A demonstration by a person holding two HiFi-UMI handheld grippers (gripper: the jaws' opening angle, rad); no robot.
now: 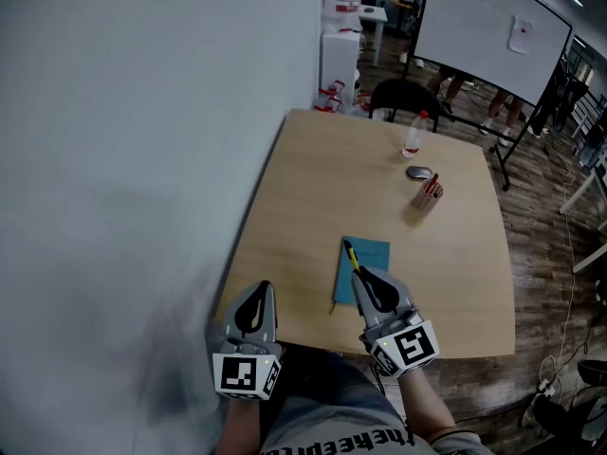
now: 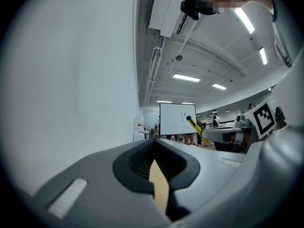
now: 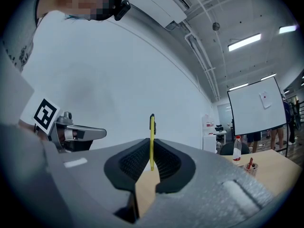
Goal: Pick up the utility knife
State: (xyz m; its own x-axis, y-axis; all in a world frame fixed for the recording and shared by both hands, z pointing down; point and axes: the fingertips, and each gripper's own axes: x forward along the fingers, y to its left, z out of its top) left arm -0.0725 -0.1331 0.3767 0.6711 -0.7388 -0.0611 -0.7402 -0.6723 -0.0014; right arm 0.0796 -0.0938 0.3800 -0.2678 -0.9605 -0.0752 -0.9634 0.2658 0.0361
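The right tool [image 1: 364, 276] is closed on the yellow utility knife [image 1: 351, 256], over the blue notebook [image 1: 373, 254] on the counter [image 1: 313, 188]. The left tool [image 1: 260, 290] has its jaws together and is empty.

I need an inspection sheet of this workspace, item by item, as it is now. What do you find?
Surface: wooden table, light top.
Job's things: yellow utility knife clamped in the right gripper, over a blue pad.
Clutter: bottle, grey object and cup of pens on the far side.
Grippers: left gripper shut, empty; right gripper shut on the utility knife.
Cables: loose cables on the floor, right of the table.
Surroundings: white wall at the left; whiteboard and black chair beyond the table.
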